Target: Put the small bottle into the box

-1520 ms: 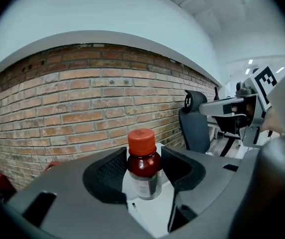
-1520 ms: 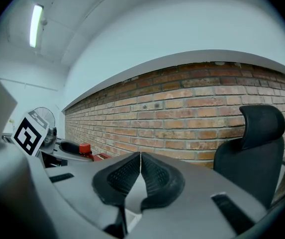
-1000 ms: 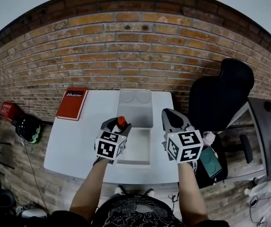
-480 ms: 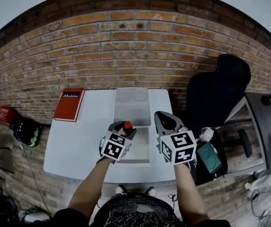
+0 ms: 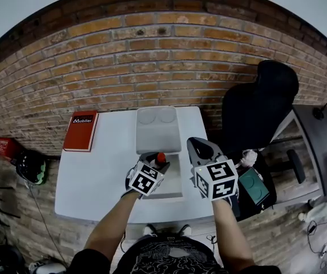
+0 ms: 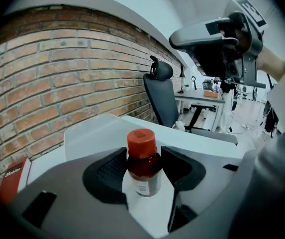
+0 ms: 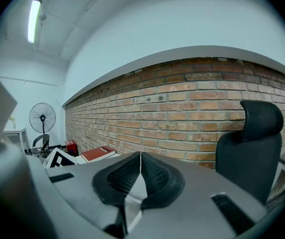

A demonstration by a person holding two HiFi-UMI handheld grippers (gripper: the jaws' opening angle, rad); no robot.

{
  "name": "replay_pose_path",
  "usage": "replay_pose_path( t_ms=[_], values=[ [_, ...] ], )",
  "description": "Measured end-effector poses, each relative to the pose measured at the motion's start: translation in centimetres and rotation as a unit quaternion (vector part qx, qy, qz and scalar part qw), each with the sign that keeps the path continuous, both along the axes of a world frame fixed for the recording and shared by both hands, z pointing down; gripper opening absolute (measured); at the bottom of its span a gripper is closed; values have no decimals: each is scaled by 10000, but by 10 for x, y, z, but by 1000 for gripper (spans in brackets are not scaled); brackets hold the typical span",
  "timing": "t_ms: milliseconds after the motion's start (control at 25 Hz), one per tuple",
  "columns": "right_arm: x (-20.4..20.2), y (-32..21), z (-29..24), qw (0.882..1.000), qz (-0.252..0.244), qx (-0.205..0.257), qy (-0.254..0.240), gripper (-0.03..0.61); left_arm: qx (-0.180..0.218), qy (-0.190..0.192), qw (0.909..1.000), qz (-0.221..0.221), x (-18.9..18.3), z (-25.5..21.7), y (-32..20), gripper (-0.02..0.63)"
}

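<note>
A small amber bottle (image 6: 143, 167) with a red cap (image 5: 160, 157) stands upright between the jaws of my left gripper (image 6: 142, 169), which is shut on it. In the head view the left gripper (image 5: 156, 162) holds the bottle over the near left part of the open clear box (image 5: 174, 182) on the white table (image 5: 95, 176). The box's lid (image 5: 157, 131) lies flat beyond it. My right gripper (image 5: 198, 148) hovers at the box's right side, jaws pressed together with nothing between them (image 7: 139, 176).
A red book (image 5: 81, 131) lies at the table's far left corner. A black office chair (image 5: 257, 110) stands to the right, before a brick wall (image 5: 152, 61). A red box and a dark bag (image 5: 32, 167) sit on the floor at left.
My left gripper has carried the bottle rightward and nearer, from the box's left edge to over its inside. The right gripper shifted slightly left.
</note>
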State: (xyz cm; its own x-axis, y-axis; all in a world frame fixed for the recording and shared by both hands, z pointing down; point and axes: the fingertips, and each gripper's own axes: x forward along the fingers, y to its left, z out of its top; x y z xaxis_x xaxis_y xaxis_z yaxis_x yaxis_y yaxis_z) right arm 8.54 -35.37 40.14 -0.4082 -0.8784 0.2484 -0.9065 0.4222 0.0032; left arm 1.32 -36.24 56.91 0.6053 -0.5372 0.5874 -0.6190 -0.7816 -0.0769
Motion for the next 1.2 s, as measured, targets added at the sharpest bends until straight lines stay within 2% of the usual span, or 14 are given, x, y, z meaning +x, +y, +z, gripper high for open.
replay_pose_path(
  t_ms=[360, 760, 1200],
  values=[
    [4, 3, 6, 9999, 120, -76, -4, 21, -143, -286, 9992, 258, 8, 24, 4, 233],
    [3, 4, 12, 9999, 78, -148, 22, 21, 4, -648, 9968, 464, 12, 32, 8, 233],
    [-1, 5, 13, 9998, -35, -177, 29, 21, -32, -697, 9969, 373, 8, 30, 12, 233]
  ],
)
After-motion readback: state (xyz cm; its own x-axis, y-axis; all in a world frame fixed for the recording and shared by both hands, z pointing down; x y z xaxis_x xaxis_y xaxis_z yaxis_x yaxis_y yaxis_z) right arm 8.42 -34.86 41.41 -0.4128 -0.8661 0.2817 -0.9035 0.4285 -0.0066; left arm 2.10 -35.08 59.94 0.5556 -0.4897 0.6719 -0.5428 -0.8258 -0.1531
